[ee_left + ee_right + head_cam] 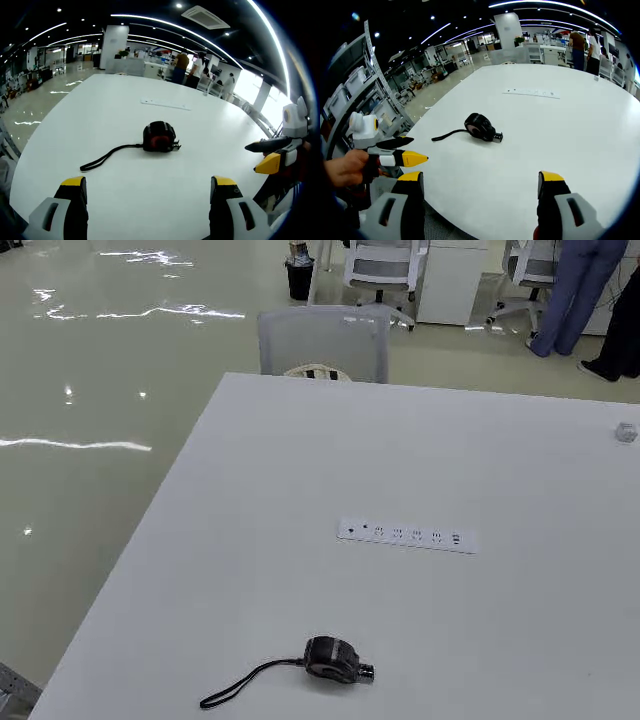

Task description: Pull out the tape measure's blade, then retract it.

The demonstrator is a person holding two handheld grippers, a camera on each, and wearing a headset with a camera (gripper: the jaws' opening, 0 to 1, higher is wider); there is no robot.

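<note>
Matt white table [300, 490], glossy floor [90, 360]

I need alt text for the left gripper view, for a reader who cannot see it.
A black tape measure with a wrist strap lies on a white table, blade not pulled out, ahead of the left hand-held gripper, its yellow-tipped jaws open. The right hand-held gripper shows at the right edge.

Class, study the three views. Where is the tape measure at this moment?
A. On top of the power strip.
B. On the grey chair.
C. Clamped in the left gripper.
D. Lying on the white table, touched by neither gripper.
D: the tape measure lies on the white table, and the left gripper and right gripper both stand open, short of it.
</note>
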